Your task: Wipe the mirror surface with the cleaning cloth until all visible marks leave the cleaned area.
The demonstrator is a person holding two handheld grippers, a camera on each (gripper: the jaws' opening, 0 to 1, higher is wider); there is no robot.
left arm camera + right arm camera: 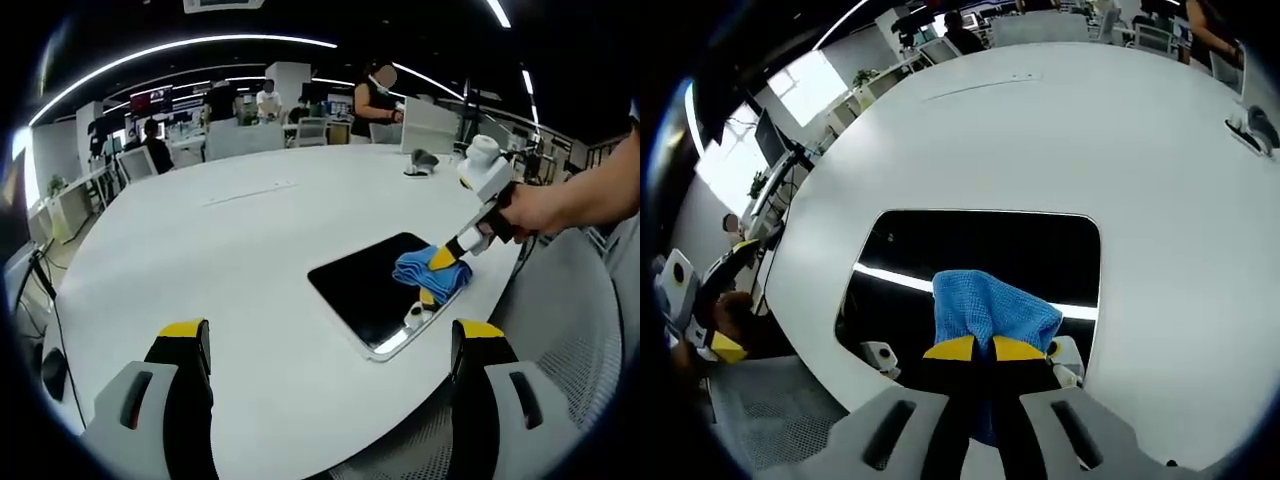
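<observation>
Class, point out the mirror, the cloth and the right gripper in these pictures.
mirror (pixel 990 245), right gripper view, bare dark glass above the cloth.
cloth (pixel 985 305), right gripper view, middle of the blue fold.
right gripper (pixel 976 349), right gripper view, between its yellow-tipped fingers.

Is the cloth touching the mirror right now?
Touching. In the left gripper view the cloth, held in the right gripper, rests on the mirror with no gap beneath; the right gripper view agrees.
</observation>
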